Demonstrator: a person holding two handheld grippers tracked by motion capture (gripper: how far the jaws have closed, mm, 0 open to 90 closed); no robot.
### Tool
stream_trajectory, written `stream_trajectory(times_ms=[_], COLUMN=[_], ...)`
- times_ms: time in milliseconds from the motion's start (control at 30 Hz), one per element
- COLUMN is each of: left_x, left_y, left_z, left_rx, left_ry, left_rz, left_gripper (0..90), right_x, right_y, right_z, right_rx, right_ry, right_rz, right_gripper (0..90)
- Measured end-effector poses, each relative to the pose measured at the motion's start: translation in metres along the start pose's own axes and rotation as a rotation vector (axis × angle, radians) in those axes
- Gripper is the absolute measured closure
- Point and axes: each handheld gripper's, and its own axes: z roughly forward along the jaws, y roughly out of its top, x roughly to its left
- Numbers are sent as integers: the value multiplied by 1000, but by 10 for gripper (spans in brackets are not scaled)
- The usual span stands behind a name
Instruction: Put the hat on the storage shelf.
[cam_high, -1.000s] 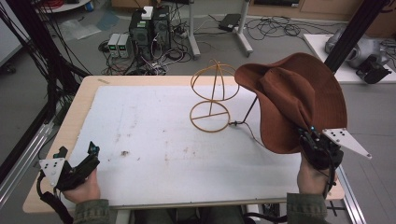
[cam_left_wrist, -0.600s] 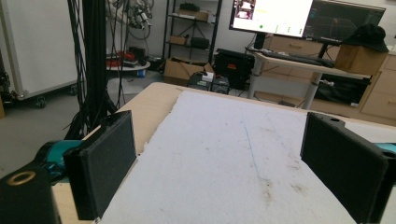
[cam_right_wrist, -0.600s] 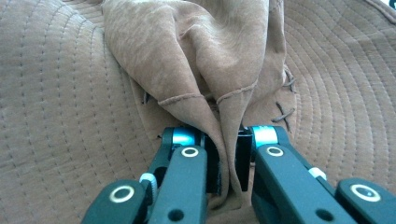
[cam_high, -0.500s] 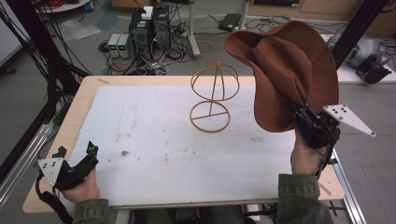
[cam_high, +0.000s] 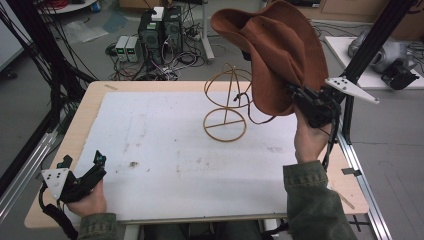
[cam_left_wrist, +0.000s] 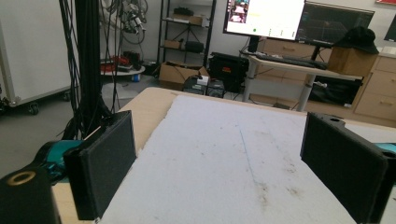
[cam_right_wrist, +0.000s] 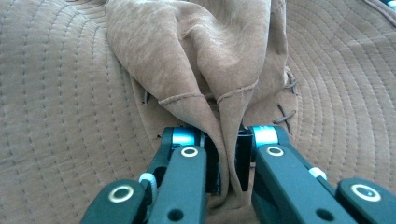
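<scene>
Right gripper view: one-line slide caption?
Right gripper shut on a pinched fold of the brown stitched fabric hat.

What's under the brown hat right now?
The brown hat hangs in the air, pinched at a fold by the right gripper. Below it sit the wire stand and white mat. The hat covers the stand's right edge.

- A wooden table (cam_high: 70, 131) with a white mat (cam_high: 165, 150) stands on a grey floor (cam_high: 30, 95).
- Computer towers (cam_high: 160, 25) and tangled cables (cam_high: 150, 65) sit behind it.
- Black frame posts (cam_left_wrist: 88, 60) rise at the left.
- A monitor (cam_left_wrist: 264, 17) rests on a desk (cam_left_wrist: 299, 63), beside wooden drawers (cam_left_wrist: 376, 88).
</scene>
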Motion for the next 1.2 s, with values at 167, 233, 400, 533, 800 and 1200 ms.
stream_trajectory(times_ms=[167, 233, 400, 533, 800, 1200], left_x=[0, 1, 2, 1, 1, 0], left_y=[0, 0, 0, -1, 0, 0], left_z=[1, 1, 2, 2, 2, 1], left_rx=[1, 1, 5, 5, 7, 9], left_ry=[-3, -2, -5, -7, -8, -11], left_rz=[-2, -2, -2, -5, -5, 0], left_gripper=[105, 105, 105, 105, 105, 105], right_x=[10, 14, 20, 24, 30, 21], right_y=[5, 6, 6, 1, -15, -35], right_z=[22, 29, 45, 57, 70, 73], right_rx=[43, 64, 116, 173, 239, 270], right_ry=[36, 48, 81, 90, 115, 115], right_rz=[-20, -34, -55, -81, -102, -60], right_gripper=[876, 875, 874, 873, 871, 606])
